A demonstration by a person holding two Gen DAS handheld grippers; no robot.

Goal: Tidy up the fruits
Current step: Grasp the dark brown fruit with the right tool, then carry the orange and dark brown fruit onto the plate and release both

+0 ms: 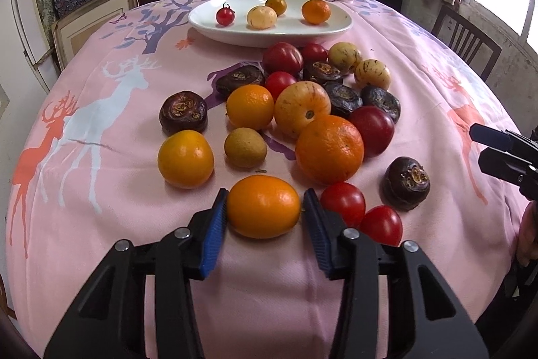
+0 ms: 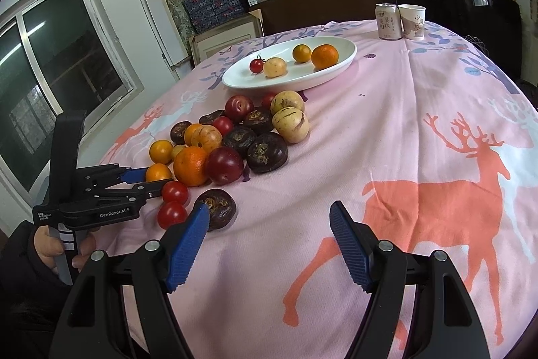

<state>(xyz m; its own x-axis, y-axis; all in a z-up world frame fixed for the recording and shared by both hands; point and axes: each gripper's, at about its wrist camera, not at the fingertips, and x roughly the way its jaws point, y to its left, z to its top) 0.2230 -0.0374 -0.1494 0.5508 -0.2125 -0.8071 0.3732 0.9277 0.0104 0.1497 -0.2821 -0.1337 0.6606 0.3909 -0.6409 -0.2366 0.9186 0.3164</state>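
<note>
My left gripper is shut on a small orange citrus fruit that lies on the pink tablecloth; both blue pads sit against its sides. From the right wrist view the same gripper reaches in from the left to the near edge of the fruit pile. That pile holds a big mandarin, red plums, cherry tomatoes, striped yellow fruits and dark water chestnuts. A white oval plate behind it carries a cherry tomato, a pale fruit and two orange ones. My right gripper stands open over bare cloth, nothing between its pads.
A drink can and a paper cup stand at the table's far edge. A dark wooden chair is at the right side, and shelves with boxes fill the back wall. A hand holds the left gripper's handle.
</note>
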